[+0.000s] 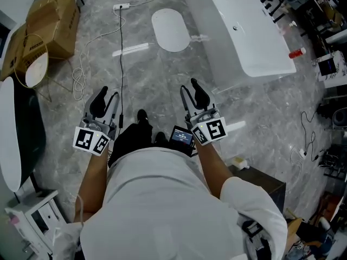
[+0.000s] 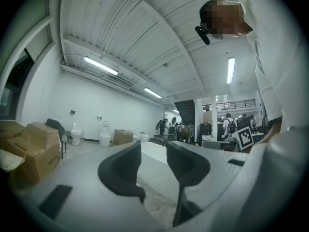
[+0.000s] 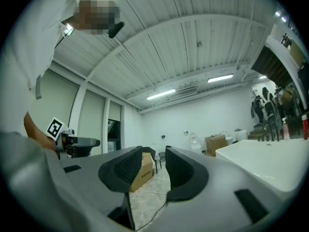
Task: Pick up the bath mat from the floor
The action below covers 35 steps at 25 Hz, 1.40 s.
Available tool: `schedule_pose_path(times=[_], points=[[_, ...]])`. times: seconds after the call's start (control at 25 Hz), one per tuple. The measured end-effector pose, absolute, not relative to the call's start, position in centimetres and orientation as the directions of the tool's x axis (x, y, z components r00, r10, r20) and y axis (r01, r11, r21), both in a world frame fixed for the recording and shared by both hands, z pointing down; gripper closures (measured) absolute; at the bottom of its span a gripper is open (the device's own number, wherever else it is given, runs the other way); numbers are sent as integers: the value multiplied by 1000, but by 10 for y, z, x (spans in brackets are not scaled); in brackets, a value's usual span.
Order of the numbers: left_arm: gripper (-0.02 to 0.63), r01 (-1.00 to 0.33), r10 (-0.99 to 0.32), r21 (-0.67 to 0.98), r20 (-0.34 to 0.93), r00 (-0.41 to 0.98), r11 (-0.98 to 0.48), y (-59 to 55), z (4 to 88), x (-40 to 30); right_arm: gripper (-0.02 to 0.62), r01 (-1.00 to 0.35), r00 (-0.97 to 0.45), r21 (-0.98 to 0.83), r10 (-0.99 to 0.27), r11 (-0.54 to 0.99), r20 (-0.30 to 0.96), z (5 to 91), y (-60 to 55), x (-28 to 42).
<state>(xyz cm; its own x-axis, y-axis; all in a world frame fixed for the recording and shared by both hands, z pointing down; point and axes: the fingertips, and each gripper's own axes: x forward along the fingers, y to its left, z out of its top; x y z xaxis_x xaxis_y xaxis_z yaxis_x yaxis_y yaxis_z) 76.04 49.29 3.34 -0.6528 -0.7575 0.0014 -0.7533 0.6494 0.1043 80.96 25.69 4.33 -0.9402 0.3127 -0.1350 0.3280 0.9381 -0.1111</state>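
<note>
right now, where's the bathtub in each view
Head view: bathtub at upper right, running up to the top edge.
Left gripper view: bathtub low centre, a white block running away.
Right gripper view: bathtub at the right edge, rim only.
Shared landmark: cardboard box: upper left, lower left, low centre.

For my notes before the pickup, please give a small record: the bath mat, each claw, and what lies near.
bath mat: white oval, flat on the floor beside the bathtub, untouched
left claw: open, empty, well short of the mat
right claw: open, empty, also short of the mat
nearby: cardboard boxes at far left, cable on the floor
</note>
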Motion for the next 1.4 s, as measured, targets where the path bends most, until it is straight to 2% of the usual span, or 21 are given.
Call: schedule_pose_path(times=[0.32, 0.56, 0.96, 1.4], points=[[437, -754, -758, 134, -33, -652, 643, 478, 40, 684, 426, 316, -947, -102, 307, 943, -91, 52, 239, 747], [439, -743, -746, 156, -54, -664, 651, 484, 37, 592, 426, 313, -949, -84, 308, 946, -67, 43, 235, 659], [442, -756, -756, 159, -72, -651, 635, 504, 18, 439, 426, 326, -943, -74, 318, 942, -102, 8, 260, 499], [448, -706, -710, 201, -63, -701, 679, 531, 38, 325, 426, 315, -948, -80, 310, 946, -75, 19, 255, 392]])
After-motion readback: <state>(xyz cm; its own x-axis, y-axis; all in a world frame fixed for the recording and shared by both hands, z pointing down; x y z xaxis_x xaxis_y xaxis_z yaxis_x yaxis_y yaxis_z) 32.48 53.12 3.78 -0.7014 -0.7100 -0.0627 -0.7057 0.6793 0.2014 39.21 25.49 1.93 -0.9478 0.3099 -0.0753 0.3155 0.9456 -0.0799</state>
